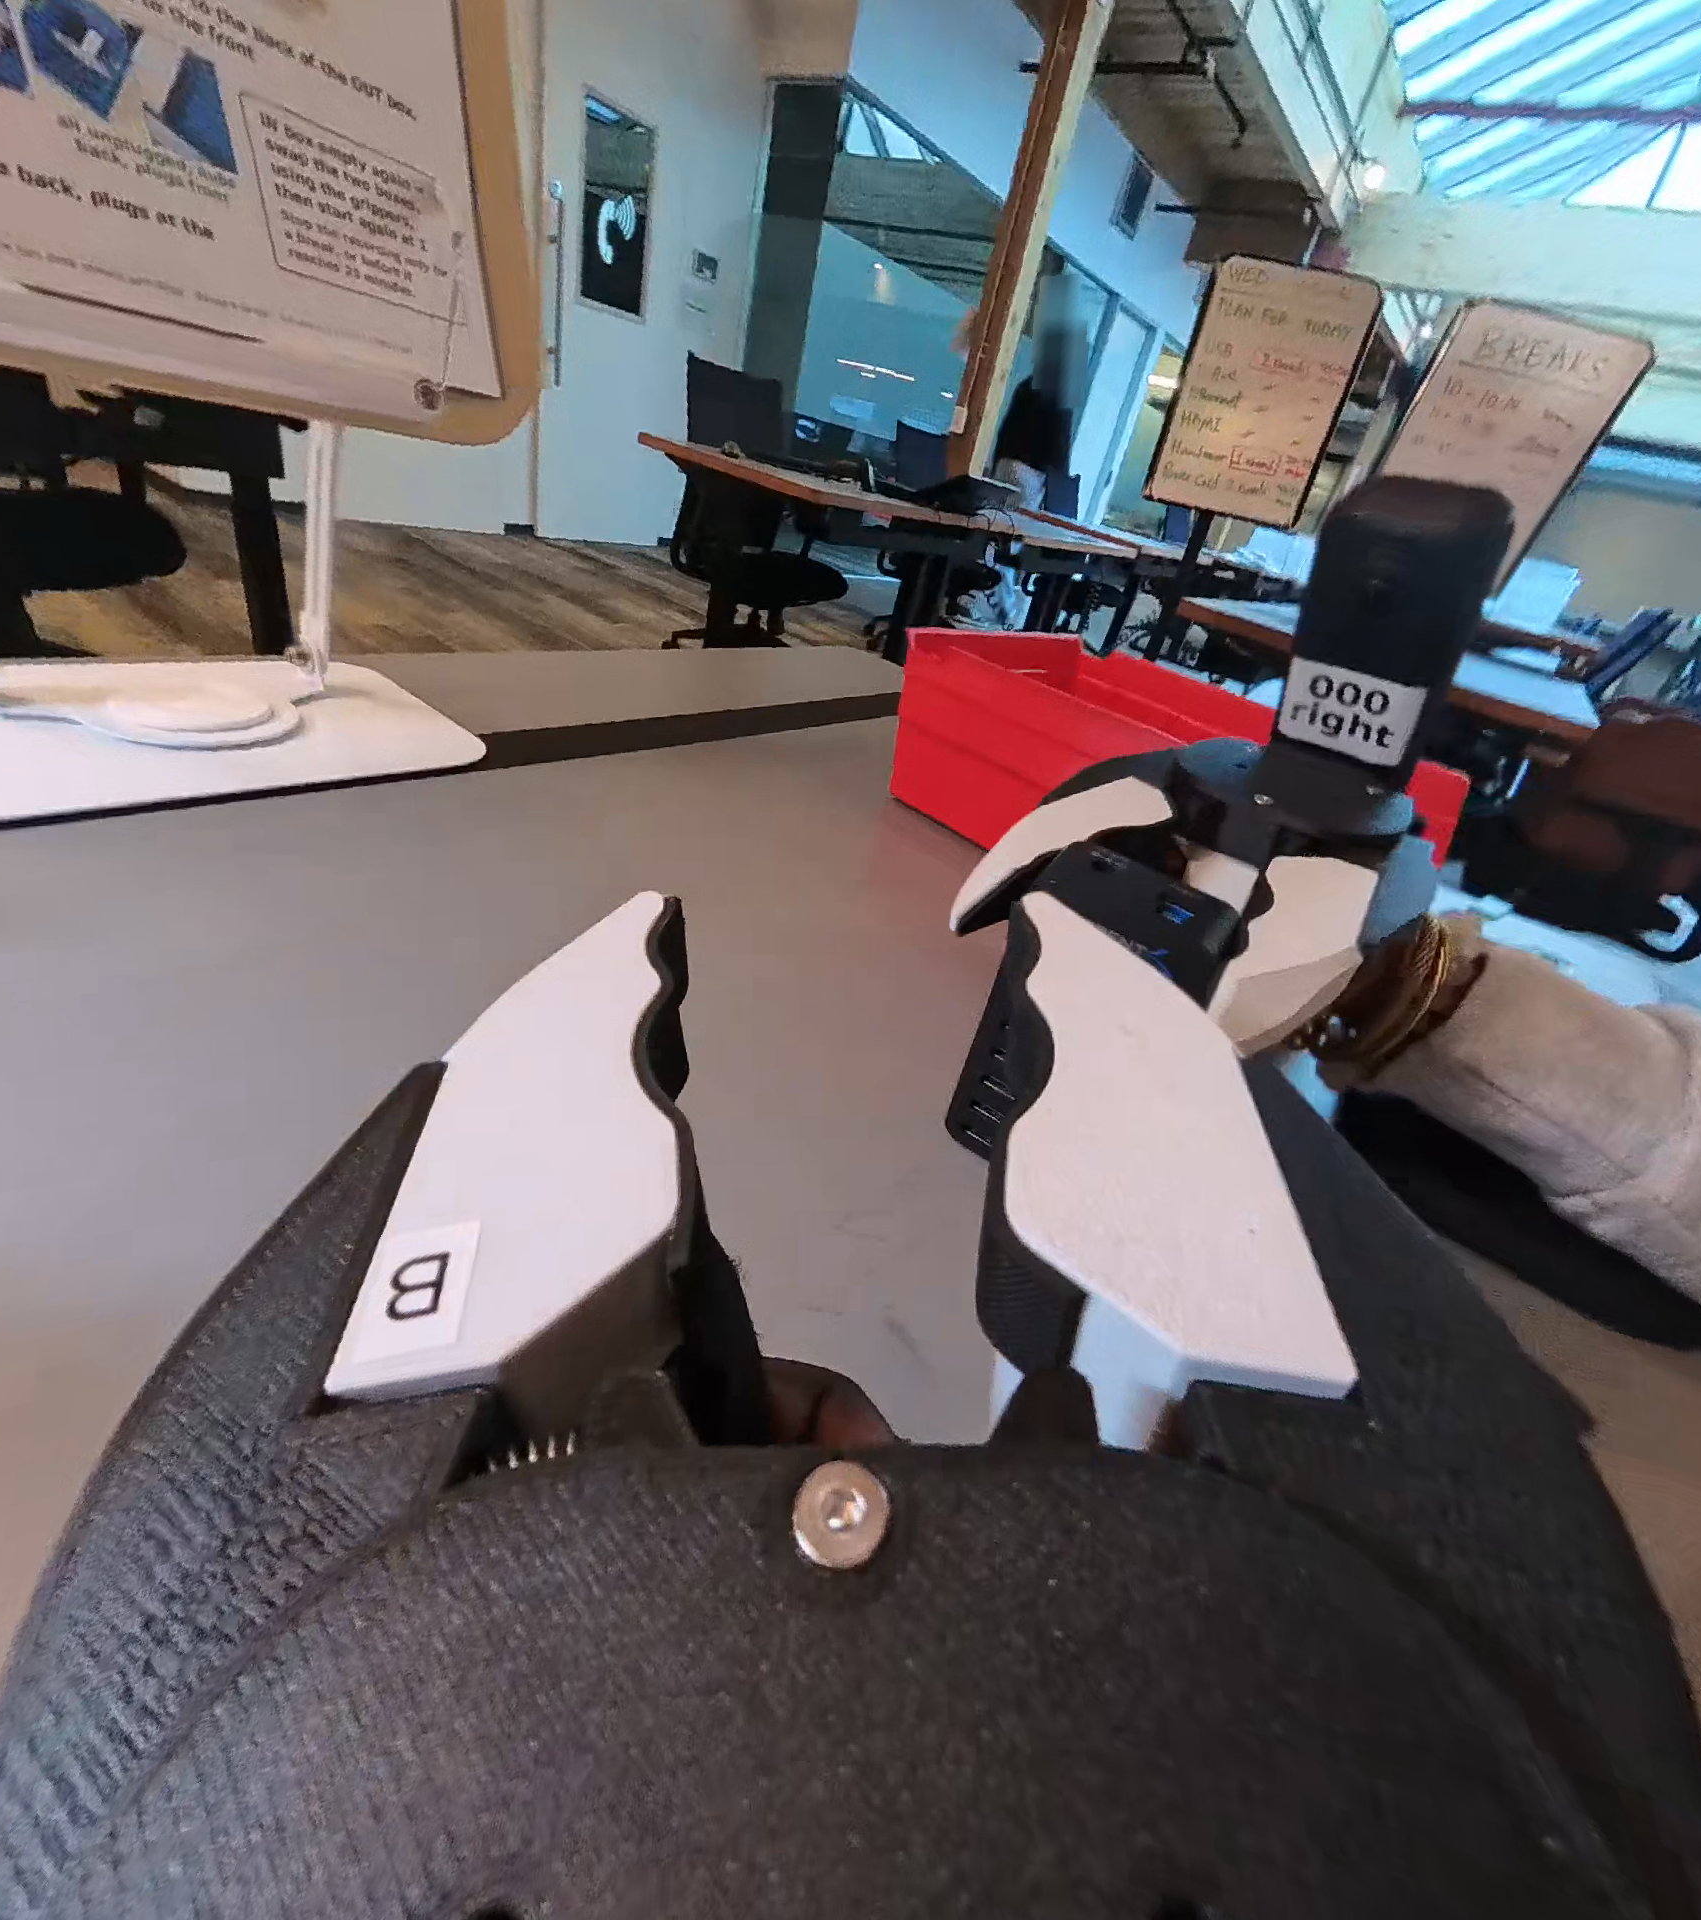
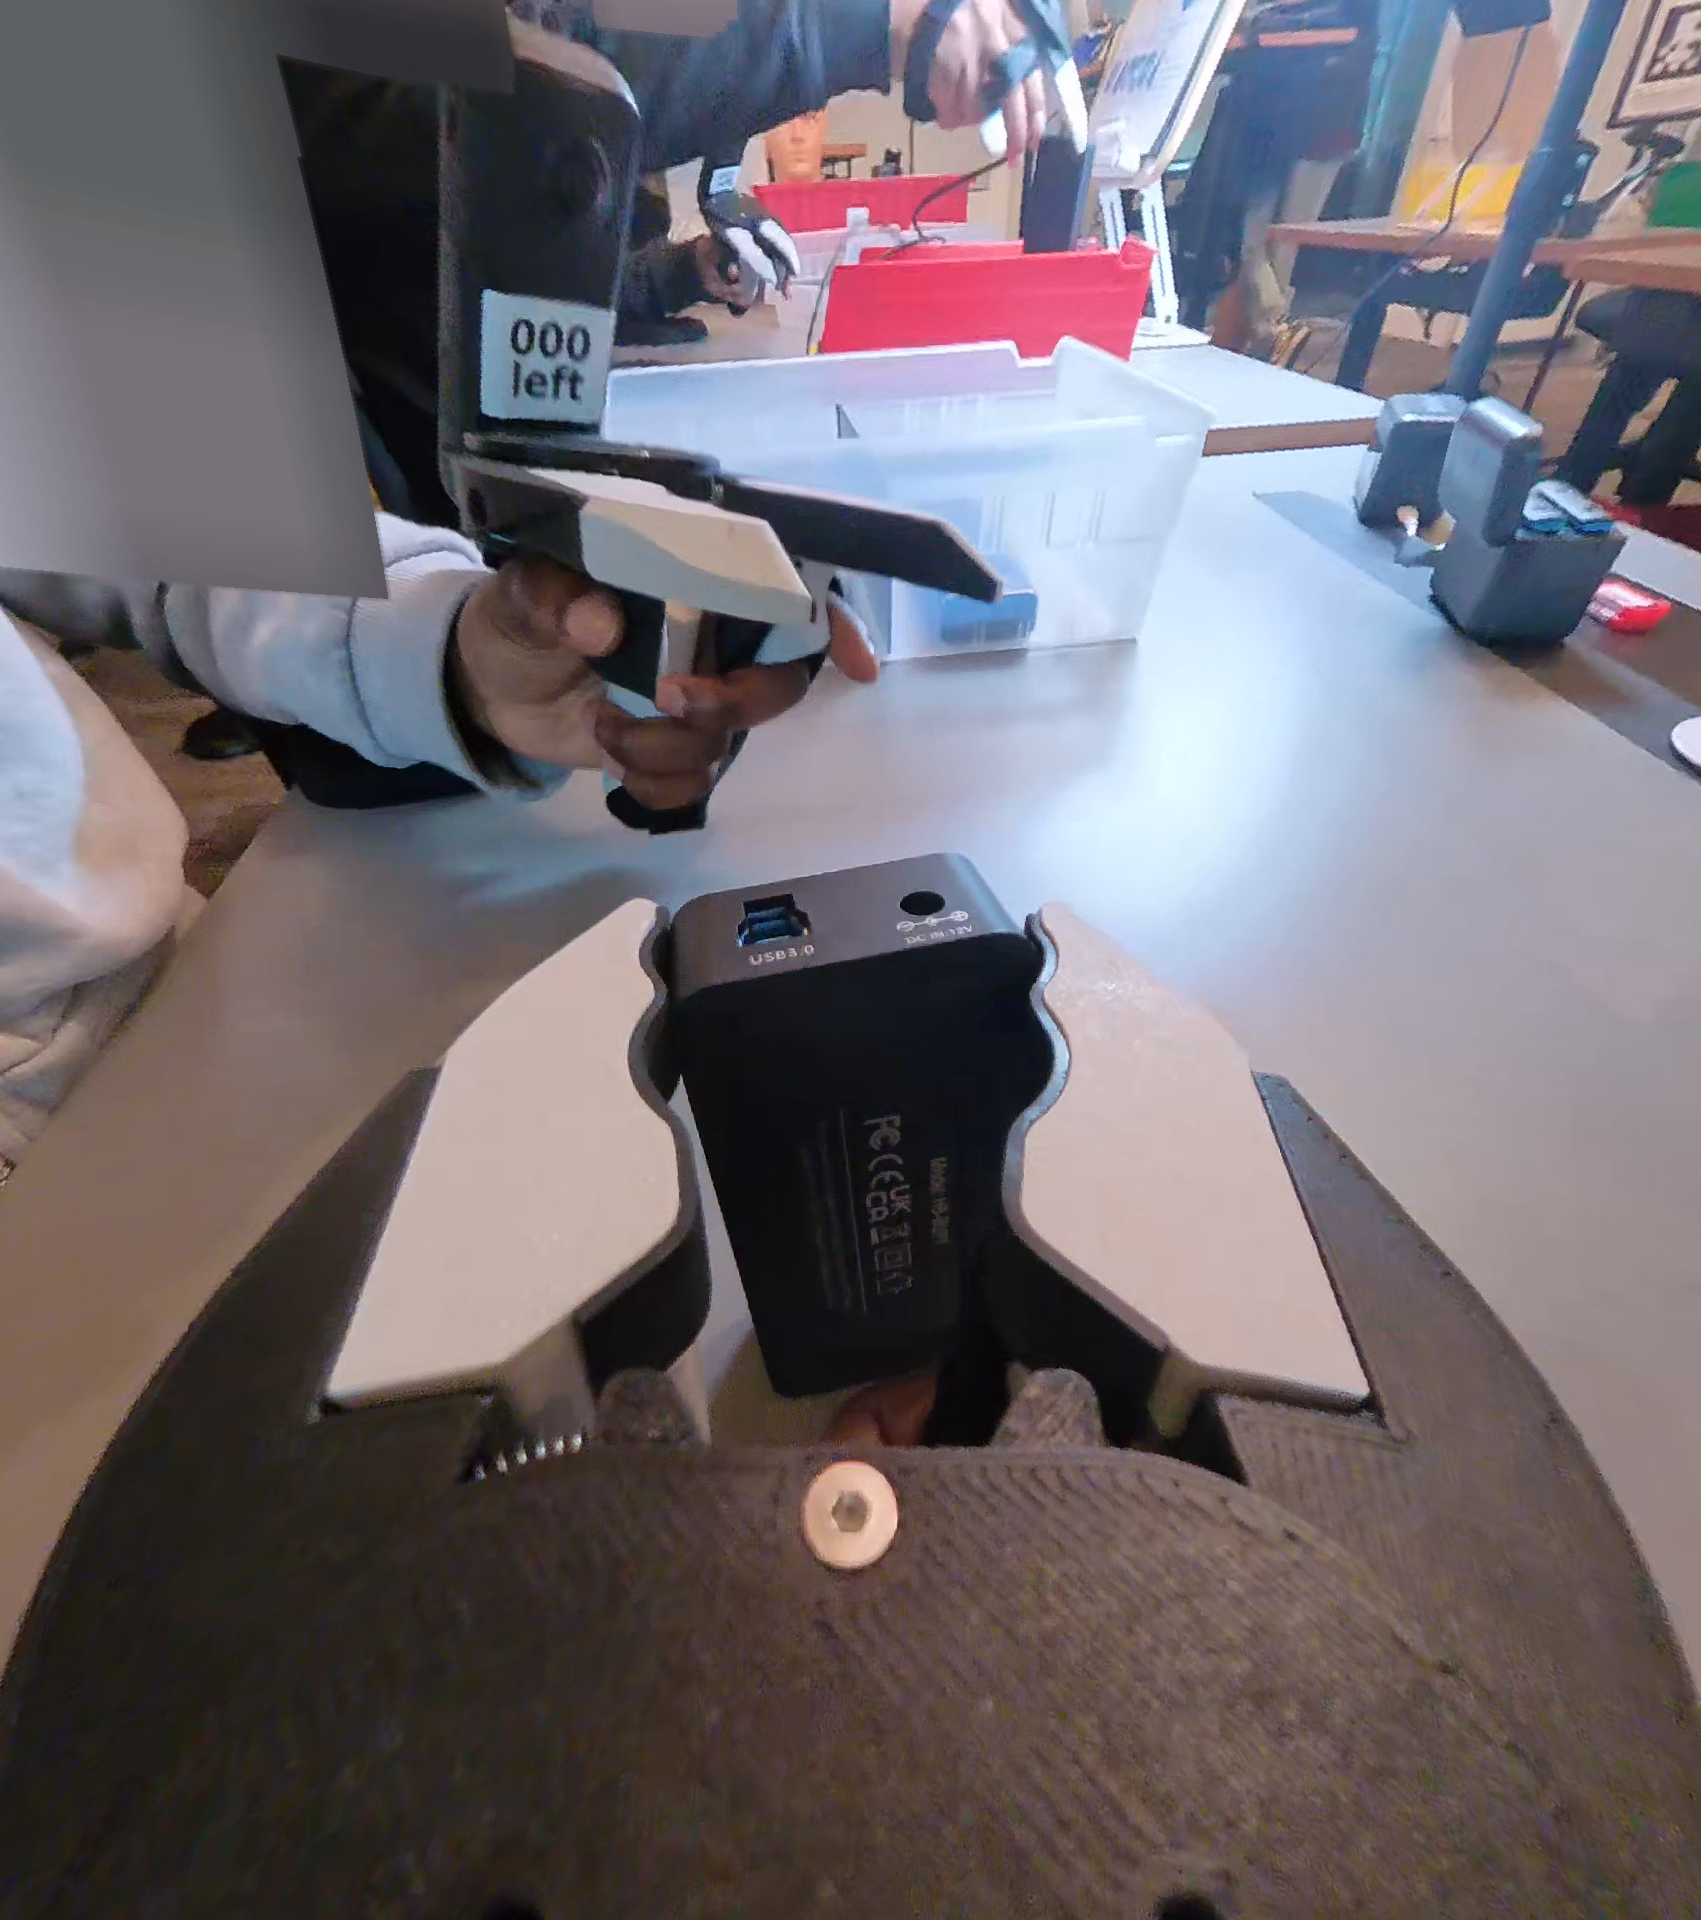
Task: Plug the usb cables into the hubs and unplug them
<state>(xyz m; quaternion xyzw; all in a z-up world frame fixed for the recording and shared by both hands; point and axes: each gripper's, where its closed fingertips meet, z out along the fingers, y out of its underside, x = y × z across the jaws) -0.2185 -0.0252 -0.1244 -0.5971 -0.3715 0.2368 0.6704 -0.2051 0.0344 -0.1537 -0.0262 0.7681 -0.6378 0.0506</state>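
A black USB hub [image 2: 856, 1122] stands nearly upright between the fingers of my right gripper [image 2: 846, 925], which is shut on its sides. The hub's top face shows a blue port and a round socket. In the left wrist view the right gripper [image 1: 1158, 904] holds the hub [image 1: 997, 1049] just right of my left gripper [image 1: 846, 925]. My left gripper is open and empty above the grey table [image 1: 410, 987]. It also shows in the right wrist view [image 2: 898, 592], held by a hand. No USB cable shows near either gripper.
A clear plastic bin [image 2: 1085, 416] with a blue-and-black item [image 2: 991, 613] stands behind the left gripper. Red bins [image 1: 991, 727] [image 2: 981, 301] sit farther back. A sign on a white stand [image 1: 181, 727] is at the far left. Dark grey devices [image 2: 1500, 540] stand at the right. There is about 8 cm between the tips of the two grippers.
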